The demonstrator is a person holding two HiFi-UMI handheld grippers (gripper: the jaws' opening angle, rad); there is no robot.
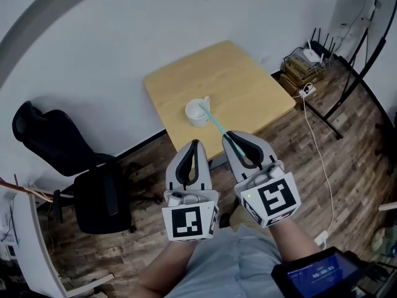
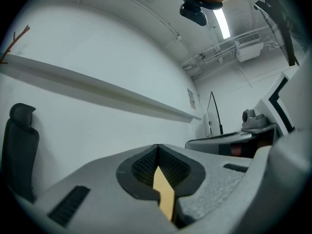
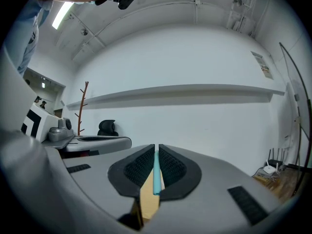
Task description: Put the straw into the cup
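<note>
A white cup (image 1: 197,112) stands near the front edge of a small wooden table (image 1: 248,82). My right gripper (image 1: 231,135) is shut on a light blue straw (image 1: 216,123), which points away from me; in the head view its far end lies over the cup's mouth, though its height above the cup is unclear. In the right gripper view the straw (image 3: 157,173) is pinched between the ribbed pads, at the tip of the right gripper (image 3: 156,147). My left gripper (image 1: 195,143) hangs beside it, shut and empty, tips touching (image 2: 157,147).
A black office chair (image 1: 93,185) stands left of the table. A router, boxes and cables (image 1: 307,67) lie on the wooden floor at the right, beside a black stand's legs (image 1: 338,104). A white wall runs behind the table. A lit screen (image 1: 316,275) shows at bottom right.
</note>
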